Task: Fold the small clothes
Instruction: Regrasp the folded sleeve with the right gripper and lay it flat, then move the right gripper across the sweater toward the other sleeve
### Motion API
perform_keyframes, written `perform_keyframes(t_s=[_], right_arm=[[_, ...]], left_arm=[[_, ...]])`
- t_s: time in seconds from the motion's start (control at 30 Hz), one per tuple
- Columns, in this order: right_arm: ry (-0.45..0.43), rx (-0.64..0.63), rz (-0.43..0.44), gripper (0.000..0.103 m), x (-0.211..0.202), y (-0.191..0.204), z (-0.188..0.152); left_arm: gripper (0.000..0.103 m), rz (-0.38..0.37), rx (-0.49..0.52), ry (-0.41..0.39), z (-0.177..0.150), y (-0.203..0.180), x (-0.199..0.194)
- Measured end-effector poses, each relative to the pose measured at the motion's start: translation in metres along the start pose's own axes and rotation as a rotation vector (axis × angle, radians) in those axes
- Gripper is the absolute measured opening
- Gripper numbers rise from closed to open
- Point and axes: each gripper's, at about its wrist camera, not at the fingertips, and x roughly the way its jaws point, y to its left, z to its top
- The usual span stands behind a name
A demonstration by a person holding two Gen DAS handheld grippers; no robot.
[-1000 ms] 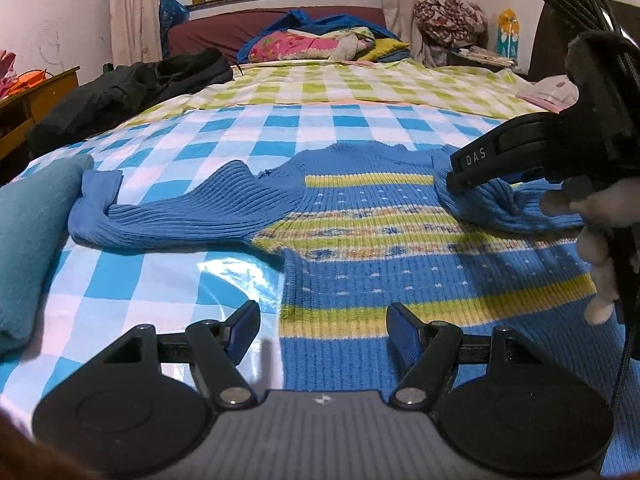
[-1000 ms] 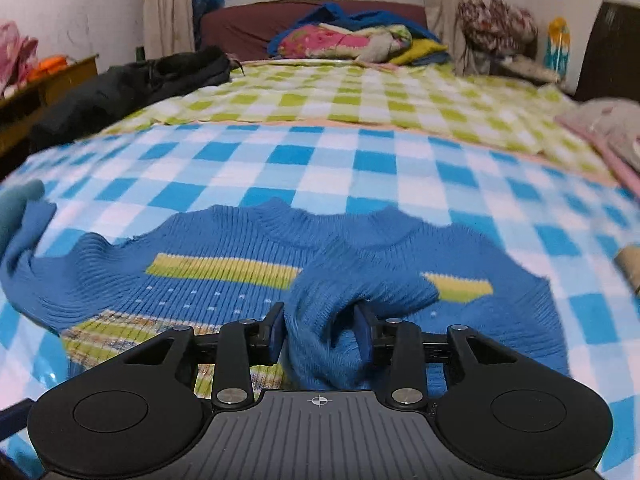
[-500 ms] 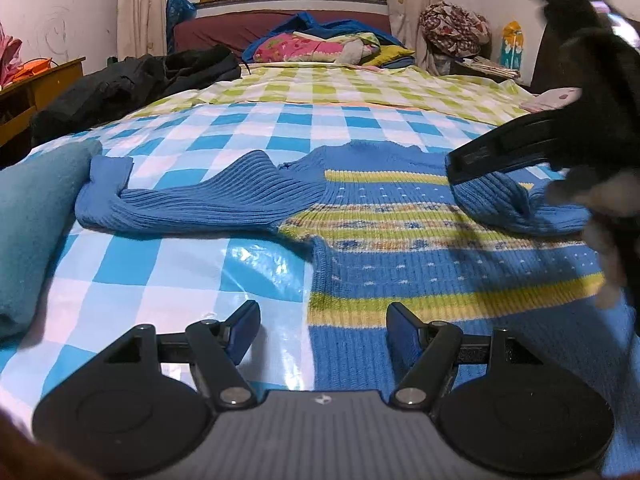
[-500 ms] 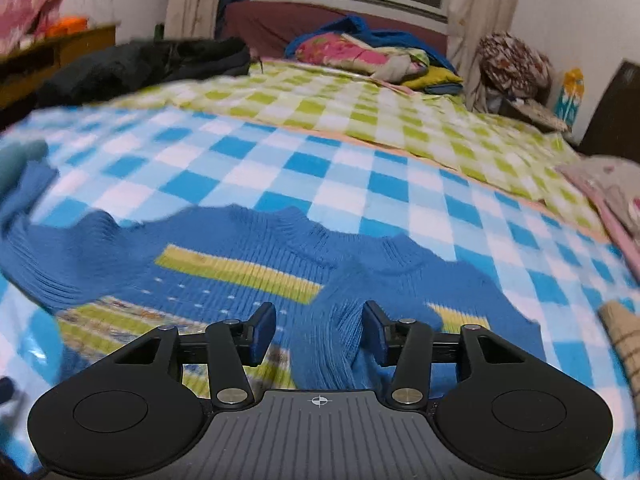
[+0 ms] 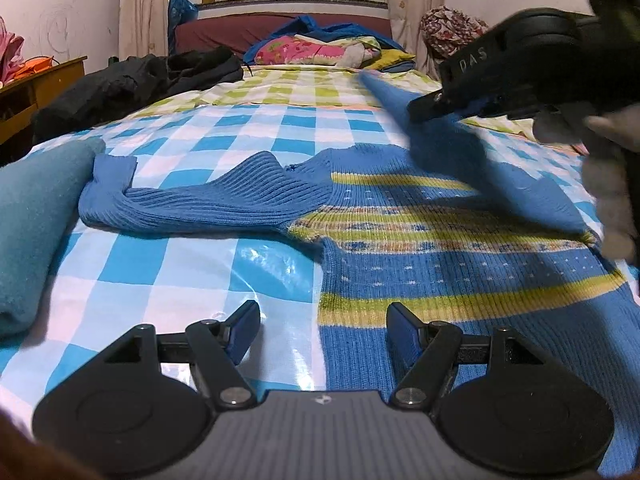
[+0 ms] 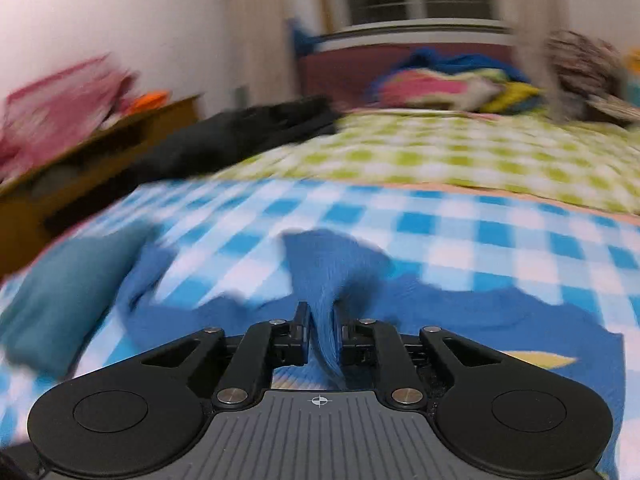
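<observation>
Sleeve now pinched tight in my right gripper and lifted off the sweater, a change from 1 second ago; left gripper gapes wide, holding nothing; fold-in begins.

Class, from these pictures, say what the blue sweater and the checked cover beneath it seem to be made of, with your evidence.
Sweater: seemingly knitted yarn, matte; ribbed rows show along its sleeve. Checked cover: probably plastic-coated or vinyl sheet; glossy glare and shiny wrinkles show.
</observation>
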Motion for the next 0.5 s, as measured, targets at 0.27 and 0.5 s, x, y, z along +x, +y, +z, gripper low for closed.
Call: perform_keyframes(t_s=[0.27, 0.5], right_arm=[[0.005, 0.003, -0.16, 0.034, -0.031, -0.033, -0.032], [0.126, 0.107, -0.396, 0.032, -0.023, -0.101, -0.069]], left_arm=[[0.075, 0.006, 0.017, 0.003, -0.003, -0.003, 0.001], [0.075, 0.05, 0.074, -0.011, 0.011, -0.017, 0.01]])
